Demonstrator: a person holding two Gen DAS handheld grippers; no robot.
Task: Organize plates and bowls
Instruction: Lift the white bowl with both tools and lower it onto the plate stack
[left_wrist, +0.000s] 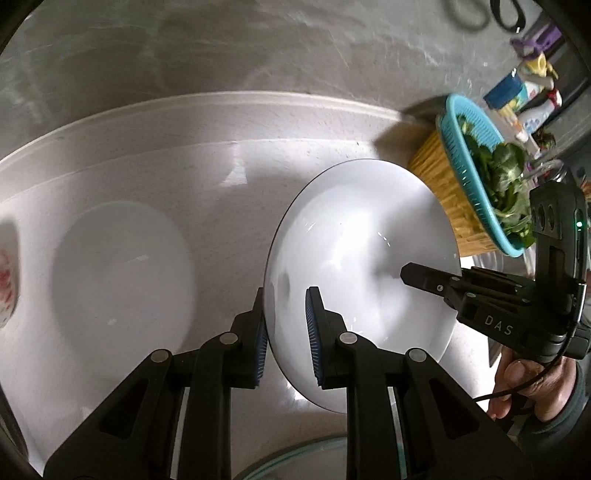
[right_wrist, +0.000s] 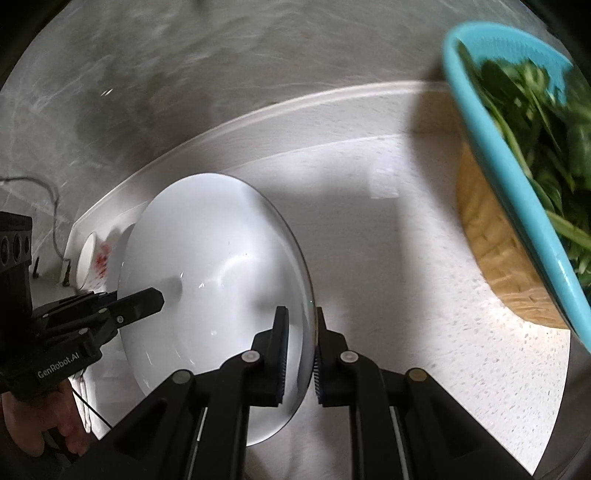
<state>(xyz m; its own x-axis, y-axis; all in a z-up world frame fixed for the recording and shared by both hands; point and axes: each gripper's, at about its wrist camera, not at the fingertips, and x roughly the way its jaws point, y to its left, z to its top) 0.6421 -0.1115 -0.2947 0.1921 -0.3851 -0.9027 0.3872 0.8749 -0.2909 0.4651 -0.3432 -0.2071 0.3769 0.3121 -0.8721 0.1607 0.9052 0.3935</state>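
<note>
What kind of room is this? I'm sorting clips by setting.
Probably a home kitchen counter: a white plate held by both grippers, a blue basket of leafy greens, and bottles by the wall.

Opposed close wrist views, shared plate (left_wrist: 364, 258)

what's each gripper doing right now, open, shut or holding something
Left gripper: shut on the rim of the white plate, which is held tilted.
Right gripper: shut on the opposite rim of the same plate.
</note>
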